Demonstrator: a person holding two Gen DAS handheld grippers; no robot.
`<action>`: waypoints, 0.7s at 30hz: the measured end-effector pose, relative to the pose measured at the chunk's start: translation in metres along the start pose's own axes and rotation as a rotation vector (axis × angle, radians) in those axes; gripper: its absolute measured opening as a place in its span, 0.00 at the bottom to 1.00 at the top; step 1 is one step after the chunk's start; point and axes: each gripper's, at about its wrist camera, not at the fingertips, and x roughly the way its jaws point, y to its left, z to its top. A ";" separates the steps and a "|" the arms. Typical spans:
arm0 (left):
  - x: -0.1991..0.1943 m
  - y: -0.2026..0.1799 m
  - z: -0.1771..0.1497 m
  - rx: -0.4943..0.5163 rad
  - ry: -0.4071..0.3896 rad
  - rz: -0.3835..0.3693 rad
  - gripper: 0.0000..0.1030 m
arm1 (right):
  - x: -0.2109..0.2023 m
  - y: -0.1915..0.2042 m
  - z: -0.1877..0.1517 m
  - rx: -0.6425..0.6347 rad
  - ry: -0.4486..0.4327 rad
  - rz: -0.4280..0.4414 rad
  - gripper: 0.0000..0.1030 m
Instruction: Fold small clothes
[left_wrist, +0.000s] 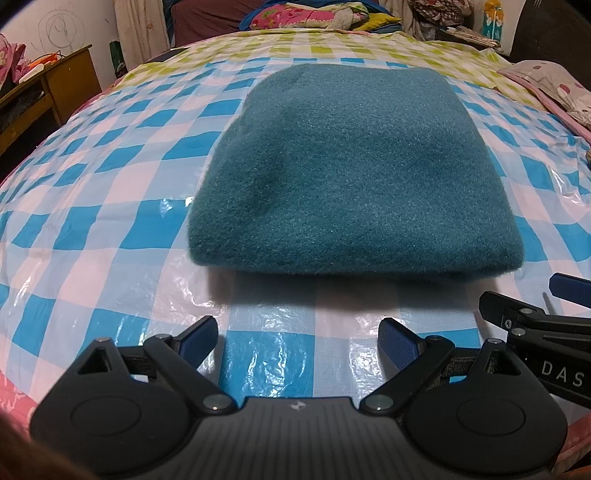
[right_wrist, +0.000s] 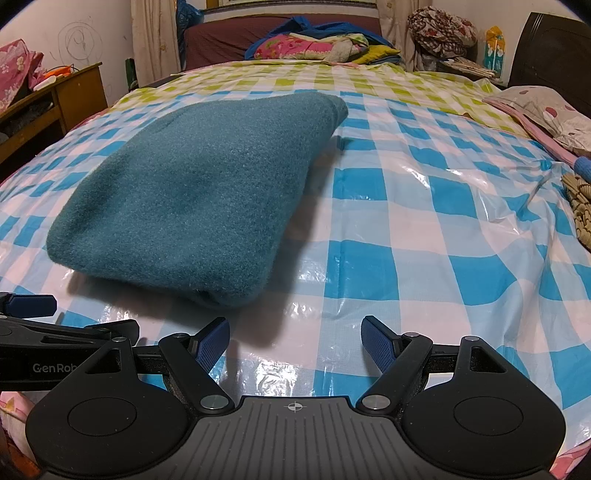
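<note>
A teal fleece garment (left_wrist: 351, 173) lies folded into a thick rectangle on the blue and white checked plastic sheet (left_wrist: 110, 229) that covers the bed. In the right wrist view the garment (right_wrist: 199, 192) lies to the left of centre. My left gripper (left_wrist: 297, 338) is open and empty, just short of the garment's near edge. My right gripper (right_wrist: 295, 341) is open and empty, near the garment's near right corner. The right gripper (left_wrist: 554, 306) shows at the right edge of the left wrist view. The left gripper (right_wrist: 33, 314) shows at the left edge of the right wrist view.
A pile of bright clothes (right_wrist: 317, 46) sits at the far end of the bed. A wooden cabinet (right_wrist: 55, 99) stands at the left. A pink pillow (right_wrist: 546, 110) and a patterned cloth (right_wrist: 580, 206) lie at the right edge. A dark headboard (right_wrist: 554, 48) stands at the far right.
</note>
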 end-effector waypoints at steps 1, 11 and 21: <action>0.000 0.000 0.000 0.001 0.000 0.001 0.96 | 0.000 0.000 0.000 0.000 0.000 0.000 0.78; 0.000 0.000 0.000 0.002 -0.001 0.001 0.96 | 0.001 -0.001 0.000 0.003 0.001 -0.001 0.78; -0.001 0.000 0.001 0.003 -0.002 0.001 0.96 | 0.001 -0.002 -0.002 0.006 0.002 -0.003 0.78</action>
